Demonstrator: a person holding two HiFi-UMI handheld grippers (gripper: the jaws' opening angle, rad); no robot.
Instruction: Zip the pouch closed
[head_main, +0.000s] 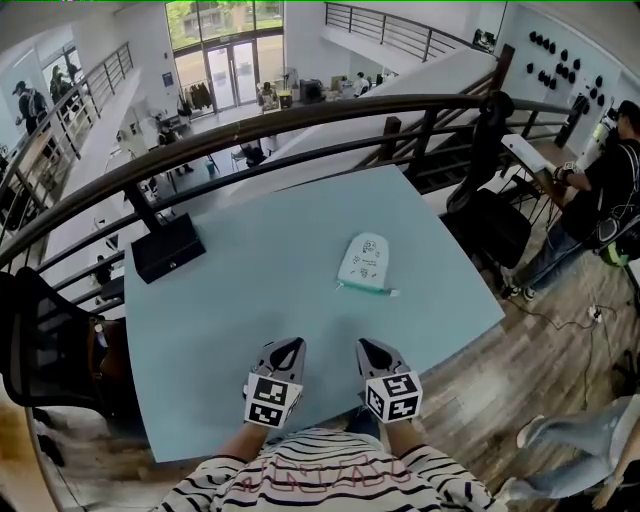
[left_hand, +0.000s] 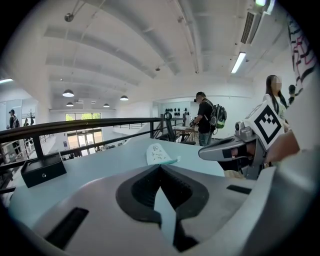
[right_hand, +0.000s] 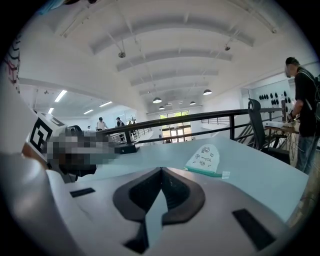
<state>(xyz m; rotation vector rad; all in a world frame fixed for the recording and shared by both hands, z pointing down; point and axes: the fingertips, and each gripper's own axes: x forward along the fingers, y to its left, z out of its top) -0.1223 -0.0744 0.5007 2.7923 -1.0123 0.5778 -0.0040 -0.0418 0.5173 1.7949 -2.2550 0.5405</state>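
A small white pouch (head_main: 364, 262) with printed figures and a green zip edge lies flat on the pale blue table (head_main: 250, 260), right of the middle. It also shows ahead in the left gripper view as the pouch (left_hand: 158, 154) and in the right gripper view as the pouch (right_hand: 205, 159). My left gripper (head_main: 291, 345) hovers near the table's front edge, shut with nothing in it. My right gripper (head_main: 364, 346) hangs beside it, also shut and empty. Both are well short of the pouch.
A black box (head_main: 167, 248) stands at the table's left back corner. A dark railing (head_main: 300, 115) runs behind the table. A black chair (head_main: 35, 330) stands at the left. A person (head_main: 600, 190) stands at the right, beyond the table.
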